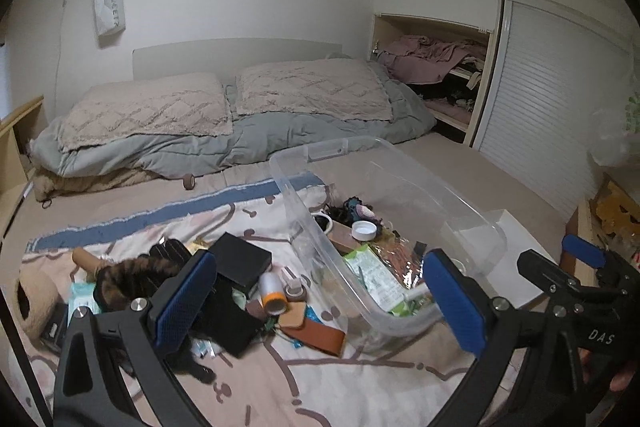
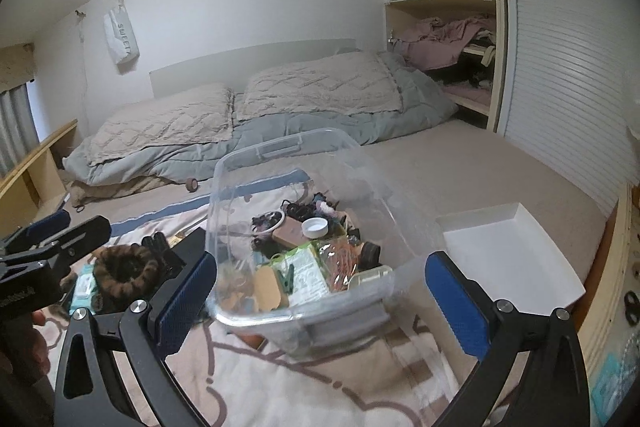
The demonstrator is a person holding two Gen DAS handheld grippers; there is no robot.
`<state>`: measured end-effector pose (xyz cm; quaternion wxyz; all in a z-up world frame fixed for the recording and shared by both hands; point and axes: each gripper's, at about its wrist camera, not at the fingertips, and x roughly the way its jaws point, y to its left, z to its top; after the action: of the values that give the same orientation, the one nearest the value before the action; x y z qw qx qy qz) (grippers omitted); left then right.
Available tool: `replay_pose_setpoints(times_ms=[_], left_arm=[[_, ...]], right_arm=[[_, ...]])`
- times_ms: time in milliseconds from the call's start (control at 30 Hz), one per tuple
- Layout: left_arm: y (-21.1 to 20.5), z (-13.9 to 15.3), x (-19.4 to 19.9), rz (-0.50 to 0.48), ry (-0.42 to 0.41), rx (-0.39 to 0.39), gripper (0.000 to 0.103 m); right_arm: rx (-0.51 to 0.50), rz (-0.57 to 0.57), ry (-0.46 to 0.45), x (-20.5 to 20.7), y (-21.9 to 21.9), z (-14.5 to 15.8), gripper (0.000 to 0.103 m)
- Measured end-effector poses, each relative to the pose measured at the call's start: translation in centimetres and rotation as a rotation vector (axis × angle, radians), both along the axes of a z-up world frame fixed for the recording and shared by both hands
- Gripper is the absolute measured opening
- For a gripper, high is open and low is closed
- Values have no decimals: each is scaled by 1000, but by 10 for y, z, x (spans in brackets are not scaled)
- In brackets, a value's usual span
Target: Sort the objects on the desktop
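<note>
**Sorting starts over a crowded blanket**

Hovering above a bed strewn with small items, the left gripper (image 1: 320, 303) and the right gripper (image 2: 322, 301) both stand wide open, blue pads apart and holding nothing. Between them sits the clear plastic storage bin (image 1: 460, 203), already part filled: a white round cap (image 1: 364, 230), a green-and-white packet (image 1: 374, 275) and dark hair ties lie inside. Unsorted things wait on the pink patterned blanket (image 1: 320, 387) just left of the bin, among them a black rectangular box (image 1: 240, 259), a white cylinder with an orange band (image 1: 272, 293), a tan leather strap (image 1: 320, 337) and a brown furry scrunchie (image 2: 128, 273).

A clean pick probably means choosing one item at the pile's edge, such as the cylinder, coming down with the jaws straddling it, and lifting clear of the bin's tall near wall before release. Overlapping neighbours could be dragged along. An empty white shallow tray (image 2: 516, 259) lies right of the bin, well apart from the pile.
</note>
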<state>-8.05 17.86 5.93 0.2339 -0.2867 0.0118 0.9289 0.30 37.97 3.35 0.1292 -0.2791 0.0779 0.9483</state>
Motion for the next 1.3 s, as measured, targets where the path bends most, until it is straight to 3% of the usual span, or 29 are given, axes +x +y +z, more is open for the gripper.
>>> replay_pose_setpoints(times_ms=[467, 833, 1300], left_arm=[[-25, 1, 53, 0, 39, 7, 103], [-30, -18, 63, 3, 27, 14, 103], [-20, -33, 72, -12, 72, -33, 103]], right_arm=[[1, 5, 15, 36, -20, -2, 103], [48, -35, 15, 50, -30, -13, 103], [74, -69, 22, 52, -28, -12, 103]])
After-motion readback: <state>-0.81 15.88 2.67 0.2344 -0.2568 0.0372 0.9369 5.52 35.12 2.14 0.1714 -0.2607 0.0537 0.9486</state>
